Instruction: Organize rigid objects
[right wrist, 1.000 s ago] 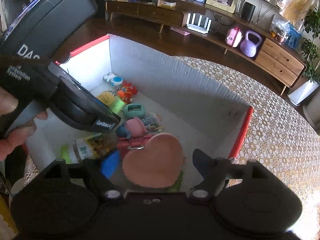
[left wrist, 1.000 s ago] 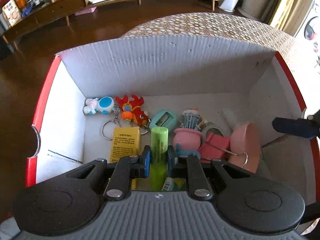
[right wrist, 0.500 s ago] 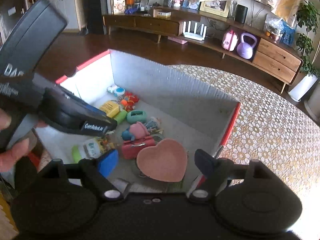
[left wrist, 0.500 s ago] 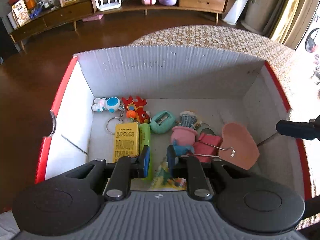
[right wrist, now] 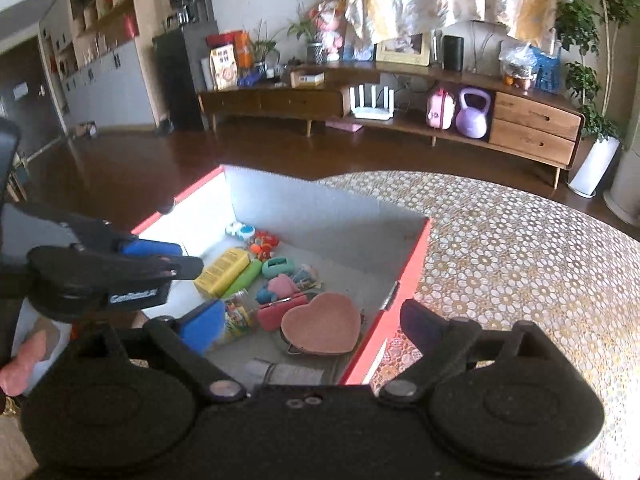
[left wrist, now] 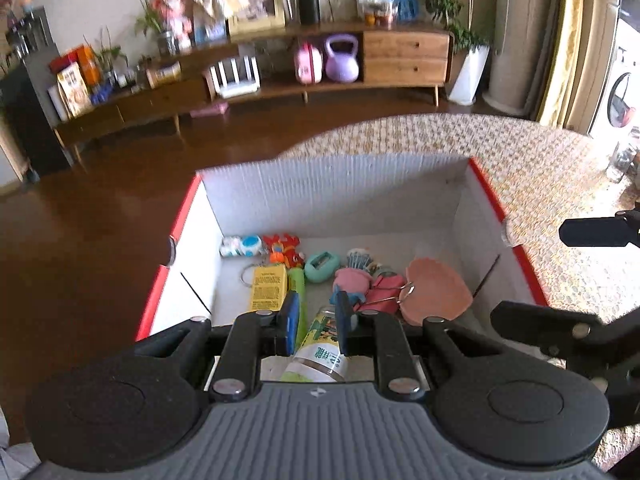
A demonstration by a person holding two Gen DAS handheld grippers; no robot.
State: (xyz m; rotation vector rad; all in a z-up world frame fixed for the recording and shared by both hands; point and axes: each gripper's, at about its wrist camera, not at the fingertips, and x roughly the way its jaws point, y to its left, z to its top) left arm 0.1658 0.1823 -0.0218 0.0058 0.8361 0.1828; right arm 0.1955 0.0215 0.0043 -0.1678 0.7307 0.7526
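Left gripper (left wrist: 316,326): jaws drawn narrow, empty, above the box's near end.
Right gripper (right wrist: 308,326): jaws have just been opening, now wide, nothing between them.
Bottle (left wrist: 320,350): lies nearest in the box; smooth, round, likely slippery; grip across the body.
Heart dish (right wrist: 321,324): pink, rigid, shallow; take by the rim.
Box (left wrist: 332,196): white corrugated walls, red edges, on the lace-patterned desk (right wrist: 520,248).

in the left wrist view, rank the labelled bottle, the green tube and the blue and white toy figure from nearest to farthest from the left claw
1. The labelled bottle, lying on the box floor right under the left claw.
2. The green tube, just ahead, beside the yellow box.
3. The blue and white toy figure, by the far wall, toward the left corner.
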